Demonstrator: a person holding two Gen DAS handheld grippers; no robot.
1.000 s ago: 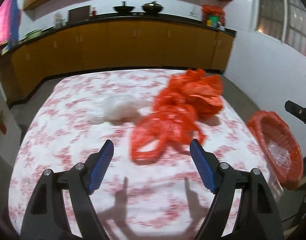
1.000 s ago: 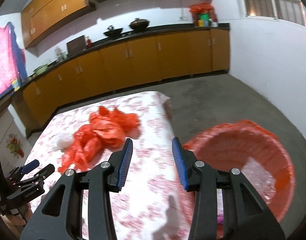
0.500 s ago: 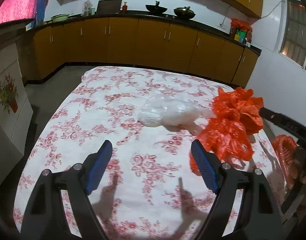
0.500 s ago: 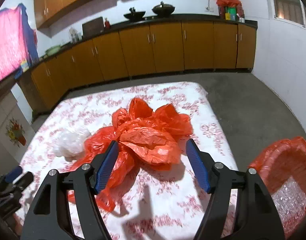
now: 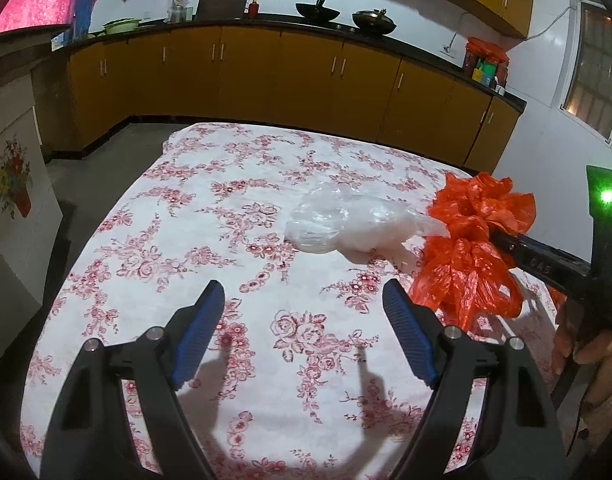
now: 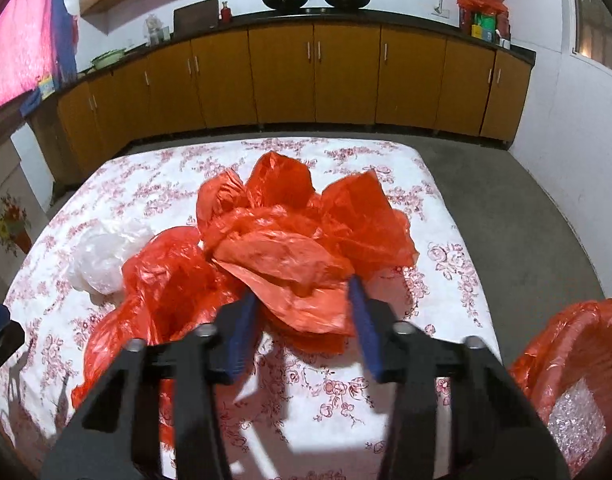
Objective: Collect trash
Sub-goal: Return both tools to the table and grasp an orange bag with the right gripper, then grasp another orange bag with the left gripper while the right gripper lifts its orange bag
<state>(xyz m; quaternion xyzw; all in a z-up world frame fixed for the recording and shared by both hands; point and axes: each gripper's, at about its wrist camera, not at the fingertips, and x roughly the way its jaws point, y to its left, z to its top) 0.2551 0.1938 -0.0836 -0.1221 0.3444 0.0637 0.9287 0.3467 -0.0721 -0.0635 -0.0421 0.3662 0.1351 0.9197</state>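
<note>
A pile of crumpled red plastic bags [image 6: 273, 252] lies on the floral tablecloth [image 6: 446, 248]; it shows at the right in the left wrist view [image 5: 470, 248]. A crumpled clear plastic bag [image 5: 346, 224] lies beside it, also in the right wrist view [image 6: 101, 256]. My right gripper [image 6: 301, 296] is open, its jaws around the near edge of the red bags. My left gripper [image 5: 303, 300] is open and empty above bare cloth, short of the clear bag.
A red-lined bin [image 6: 574, 376] with clear plastic inside stands off the table's right edge. Orange kitchen cabinets [image 5: 289, 76] run along the far wall. A grey floor [image 6: 518, 216] surrounds the table.
My right gripper swung left from the bin and moved in onto the red bags, jaws wider. My left gripper turned left from the red bags toward the clear bag.
</note>
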